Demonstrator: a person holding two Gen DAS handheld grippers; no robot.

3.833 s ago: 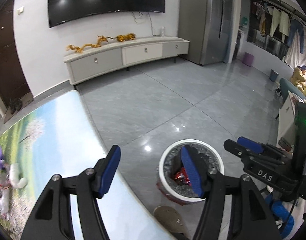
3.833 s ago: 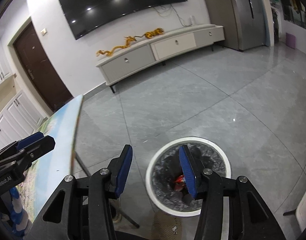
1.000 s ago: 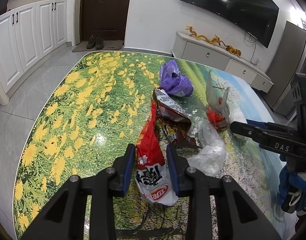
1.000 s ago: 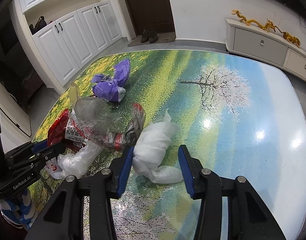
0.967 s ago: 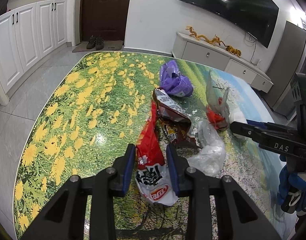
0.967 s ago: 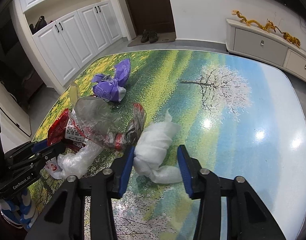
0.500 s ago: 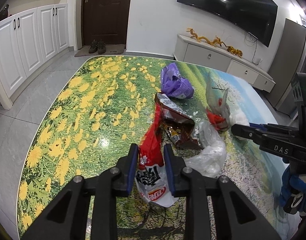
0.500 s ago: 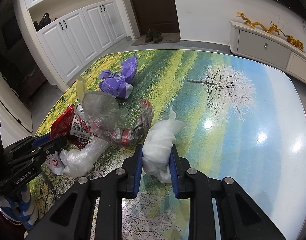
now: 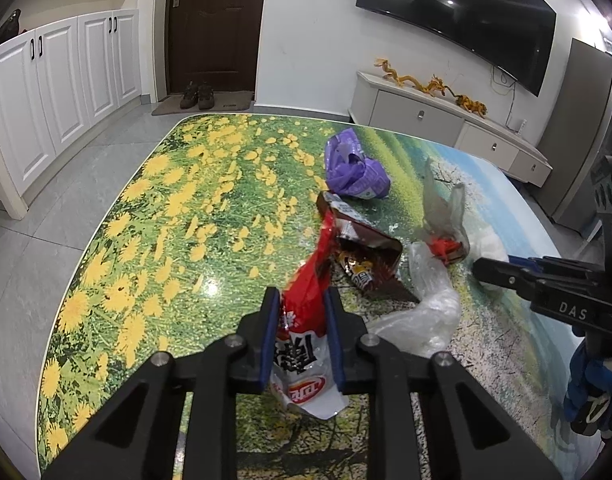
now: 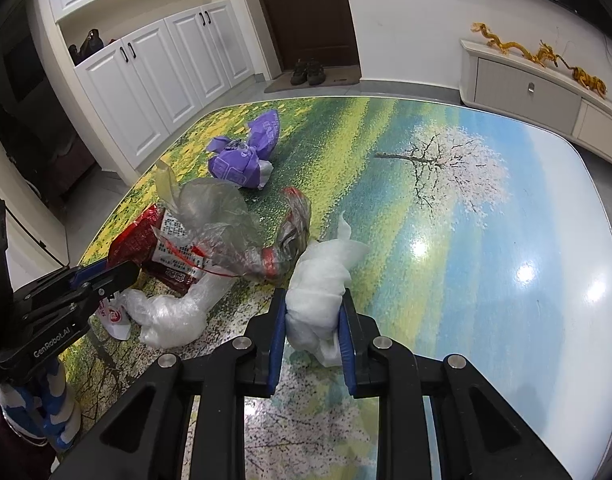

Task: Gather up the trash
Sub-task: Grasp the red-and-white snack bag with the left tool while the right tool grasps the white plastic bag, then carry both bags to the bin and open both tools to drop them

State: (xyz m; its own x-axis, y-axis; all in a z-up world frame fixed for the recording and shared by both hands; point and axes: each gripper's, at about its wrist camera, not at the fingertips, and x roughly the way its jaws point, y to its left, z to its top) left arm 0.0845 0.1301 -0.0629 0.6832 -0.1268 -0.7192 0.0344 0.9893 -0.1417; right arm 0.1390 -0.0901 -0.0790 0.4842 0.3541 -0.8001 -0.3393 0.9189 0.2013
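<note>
Both grippers had just clamped down — left gripper (image 9: 299,338) on the red chip bag (image 9: 306,320), right gripper (image 10: 312,338) on the white wad (image 10: 320,300) just right of it on the tabletop (image 10: 486,280) — lift-off probably next.

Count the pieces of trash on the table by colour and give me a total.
red and white snack bag: 1
brown snack bag: 1
purple bag: 1
clear plastic bags: 2, the taller one with something red in it
white wad: 1
Total: 6
</note>
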